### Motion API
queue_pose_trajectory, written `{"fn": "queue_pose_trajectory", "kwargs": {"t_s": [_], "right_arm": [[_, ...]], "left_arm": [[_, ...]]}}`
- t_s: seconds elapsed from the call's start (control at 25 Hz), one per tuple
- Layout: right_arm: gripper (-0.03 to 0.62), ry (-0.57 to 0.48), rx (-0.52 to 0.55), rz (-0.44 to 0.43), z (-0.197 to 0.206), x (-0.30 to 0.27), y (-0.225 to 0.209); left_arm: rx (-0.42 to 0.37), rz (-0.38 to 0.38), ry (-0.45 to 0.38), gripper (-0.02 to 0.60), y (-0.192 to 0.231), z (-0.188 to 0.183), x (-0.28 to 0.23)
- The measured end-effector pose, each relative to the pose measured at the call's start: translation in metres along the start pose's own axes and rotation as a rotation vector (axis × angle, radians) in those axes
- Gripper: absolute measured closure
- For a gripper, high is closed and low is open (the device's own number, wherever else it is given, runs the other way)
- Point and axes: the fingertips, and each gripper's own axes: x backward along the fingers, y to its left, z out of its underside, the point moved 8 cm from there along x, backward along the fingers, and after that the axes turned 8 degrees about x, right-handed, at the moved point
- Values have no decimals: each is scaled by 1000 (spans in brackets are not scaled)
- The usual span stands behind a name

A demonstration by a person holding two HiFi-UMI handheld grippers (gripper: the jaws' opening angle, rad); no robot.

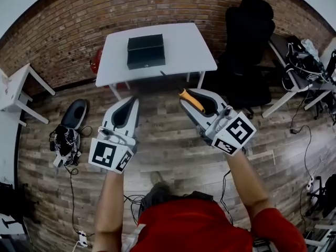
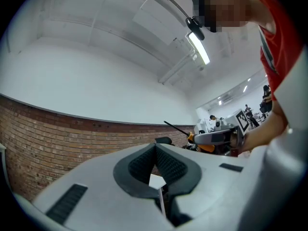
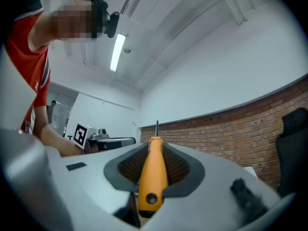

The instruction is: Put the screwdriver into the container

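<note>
A black box-shaped container stands on the white table ahead of me. My right gripper is shut on the orange handle of a screwdriver, held in the air short of the table's near edge. In the right gripper view the handle lies between the dark pads, and the thin metal shaft points forward past the right gripper's tips. My left gripper hovers beside it to the left, shut and empty. From the left gripper view, the screwdriver shows at the right.
A black office chair stands right of the table. A desk with tangled cables is at the far right and a small white table at the left. Cables and a dark shoe-like thing lie on the wooden floor; a brick wall runs behind.
</note>
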Motion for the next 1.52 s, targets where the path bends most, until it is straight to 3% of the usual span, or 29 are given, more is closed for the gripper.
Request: {"fn": "queue_pose_trajectory", "kwargs": {"t_s": [0.6,1.12,1.52], "right_arm": [[490,43,29,54,24,-152,-13],[490,78,36,87,48,-200,-61],[490,131,97,40,82,-241,-140]], "left_arm": [[19,90,-2,571,161,3,-25],[32,100,5,571,220,19,-68],[16,73,21,571,264,36,-138]]}}
